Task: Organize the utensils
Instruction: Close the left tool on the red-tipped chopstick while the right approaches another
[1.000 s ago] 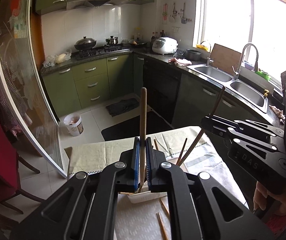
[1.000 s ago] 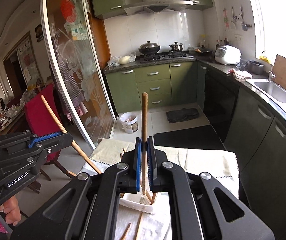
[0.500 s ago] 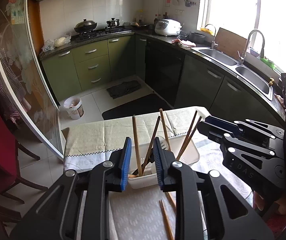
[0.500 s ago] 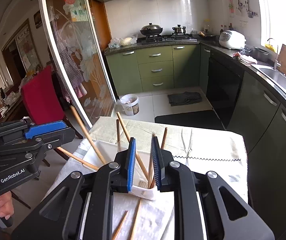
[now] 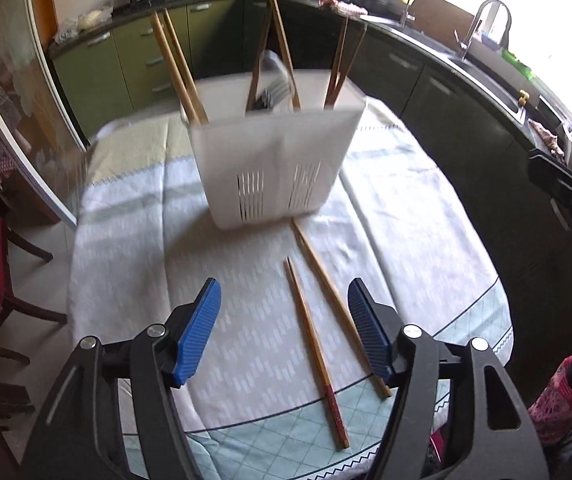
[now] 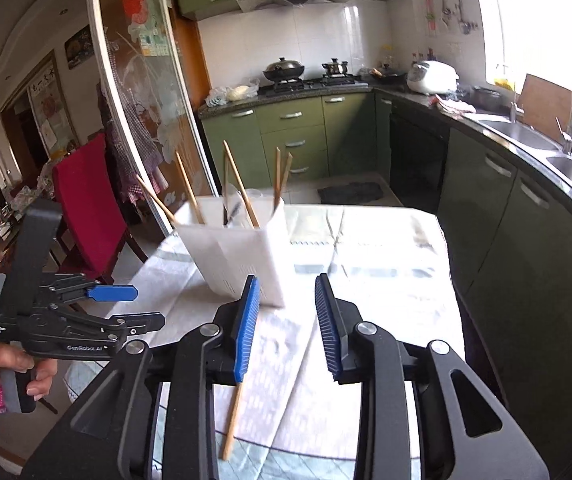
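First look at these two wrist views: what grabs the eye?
The white slotted utensil holder stands mid-table on the pale tablecloth, wooden chopsticks fanning out of its top. Two loose chopsticks lie on the cloth in front of it, between the blue pads of the left gripper, whose jaws are opening with nothing clamped. The right gripper is also opening, empty, near the holder's base.

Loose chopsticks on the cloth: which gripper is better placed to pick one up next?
Probably left. The left gripper, jaws opening, points down with both loose chopsticks lying between its fingers; the right gripper sees one.
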A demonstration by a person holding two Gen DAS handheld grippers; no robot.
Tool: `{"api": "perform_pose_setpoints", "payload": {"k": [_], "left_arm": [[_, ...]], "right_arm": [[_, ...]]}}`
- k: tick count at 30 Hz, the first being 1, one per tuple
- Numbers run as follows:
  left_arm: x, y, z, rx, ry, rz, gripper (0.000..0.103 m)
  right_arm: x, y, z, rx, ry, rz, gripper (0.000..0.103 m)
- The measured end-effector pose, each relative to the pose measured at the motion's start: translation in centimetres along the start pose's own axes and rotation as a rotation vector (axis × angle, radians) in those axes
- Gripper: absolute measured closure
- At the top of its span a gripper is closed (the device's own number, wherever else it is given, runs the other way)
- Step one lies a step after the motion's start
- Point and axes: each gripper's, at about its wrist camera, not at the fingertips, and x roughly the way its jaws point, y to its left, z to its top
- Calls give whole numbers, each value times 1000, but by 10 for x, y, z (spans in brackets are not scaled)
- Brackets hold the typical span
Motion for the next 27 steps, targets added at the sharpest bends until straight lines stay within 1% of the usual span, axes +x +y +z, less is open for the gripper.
{"api": "perform_pose_setpoints", "payload": {"k": [1,3,4,5,7,8,11,13,15,19,23,27], "left_arm": [[16,0,-5,-14,35,0,40],[43,1,-12,-39,78,12,41],[54,0,-14,-45,93,14,45],[64,-1,-15,-58,103,18,55],[80,-5,-14,-74,124,26,67],[87,-6,-14,-79,133,33,69],[101,-9,-13,-87,153,51,69],[108,-8,-13,-93,165,56,69],[113,-10,-14,-90,178,62,74],[117,-12,-13,-75,189,81,95],[117,-10,-15,-65,198,72,96],[109,6,-17,-82,193,76,97]], "right_arm": [[0,-8,-13,24,9,-10,74],[0,-21,-38,65,24,-34,74],[0,-28,-50,86,30,-39,74],[0,-34,-61,108,36,-42,74],[0,-47,-79,149,51,-43,74],[0,-53,-86,170,58,-38,74],[1,-67,-102,213,72,-33,74],[1,-76,-108,240,72,-28,74],[2,-82,-110,256,71,-28,74],[7,-80,-106,260,80,-24,74],[22,-65,-96,216,113,-14,72],[50,-40,-83,148,177,31,72]]}}
